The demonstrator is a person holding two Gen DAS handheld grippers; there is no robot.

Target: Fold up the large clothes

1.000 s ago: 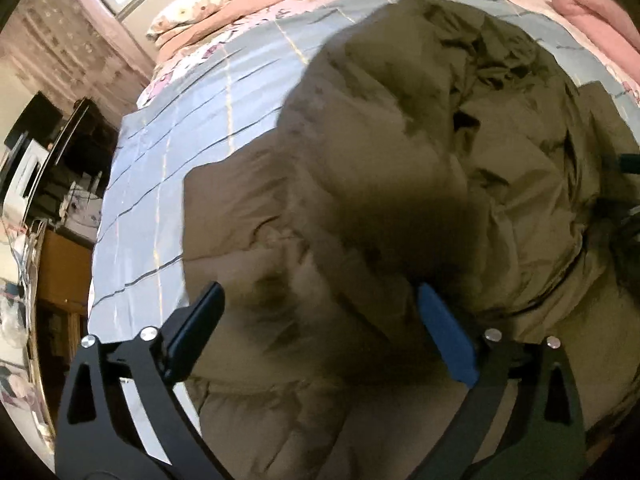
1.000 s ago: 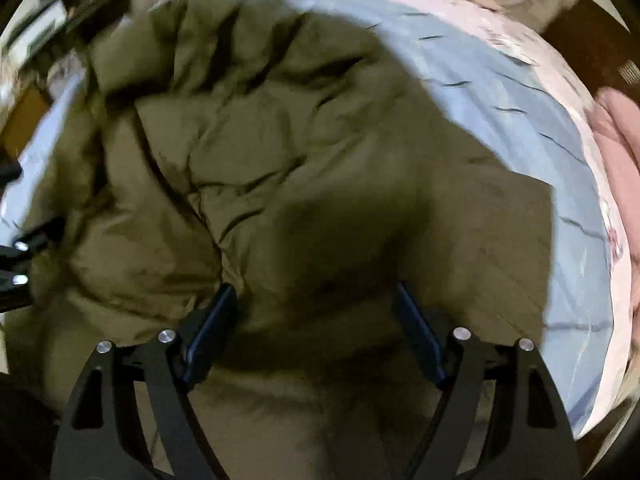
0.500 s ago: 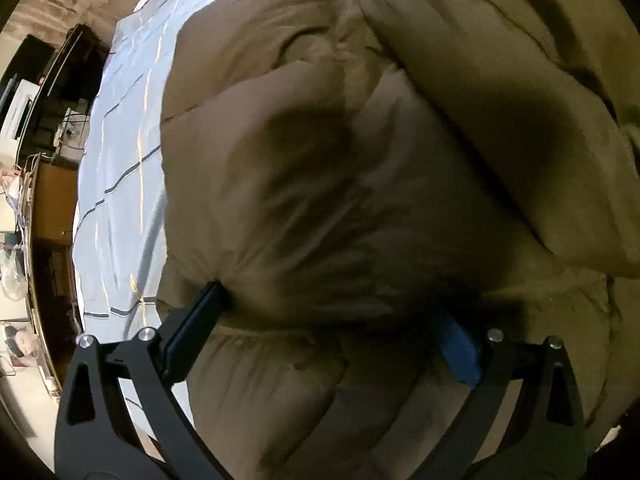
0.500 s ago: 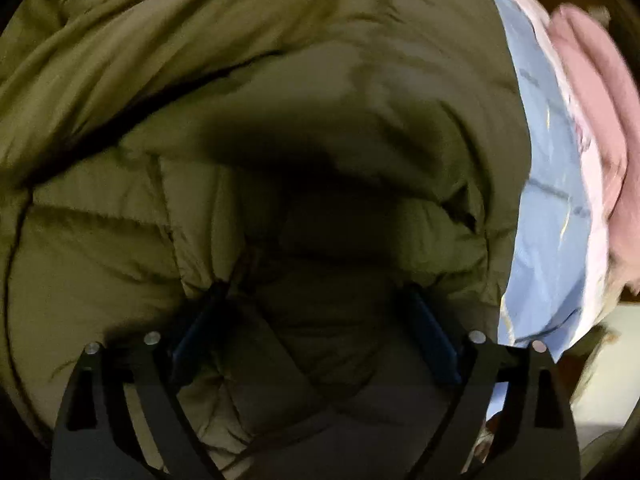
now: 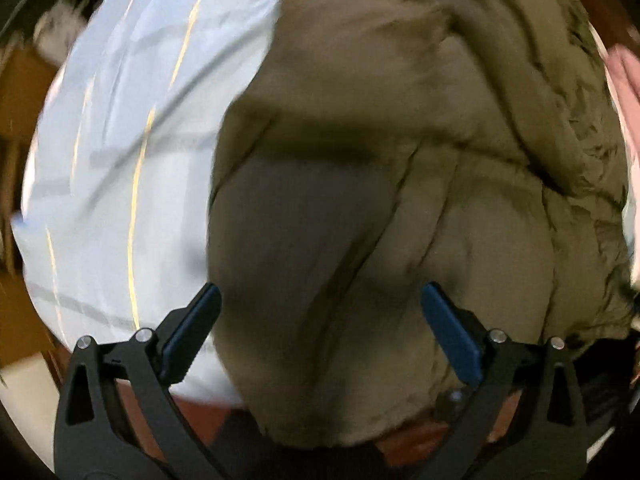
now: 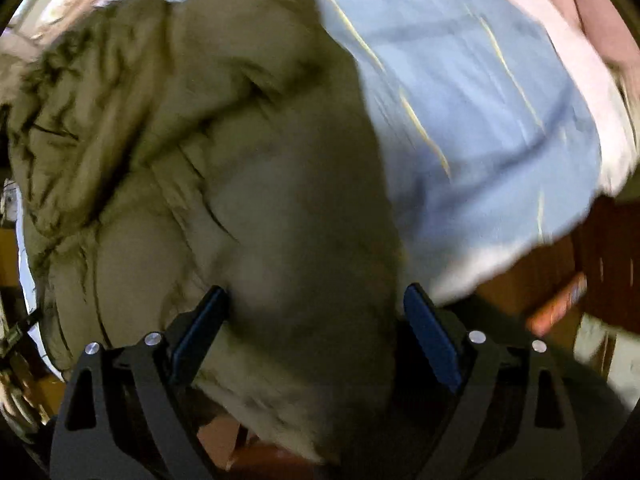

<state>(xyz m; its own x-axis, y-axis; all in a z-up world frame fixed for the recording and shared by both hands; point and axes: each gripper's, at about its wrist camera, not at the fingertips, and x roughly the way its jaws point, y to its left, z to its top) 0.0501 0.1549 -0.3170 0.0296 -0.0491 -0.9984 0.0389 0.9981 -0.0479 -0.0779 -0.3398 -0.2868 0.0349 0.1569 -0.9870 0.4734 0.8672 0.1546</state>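
On blue bedsheet [image 5: 120, 160]: olive padded coat [image 5: 400, 200]; left tongs [image 5: 320, 320], right tongs [image 6: 316, 320] both spread apart over it.

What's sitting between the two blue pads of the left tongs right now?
In the left wrist view, the left tongs stand wide open, and a puffy fold of the olive coat fills the gap between the pads. The blue bedsheet lies just outside the left pad.

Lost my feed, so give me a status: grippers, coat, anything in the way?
Left gripper and right gripper both open, jaws wide. Olive puffer coat bunched on blue bedsheet, hanging off its edge. Nothing blocking.
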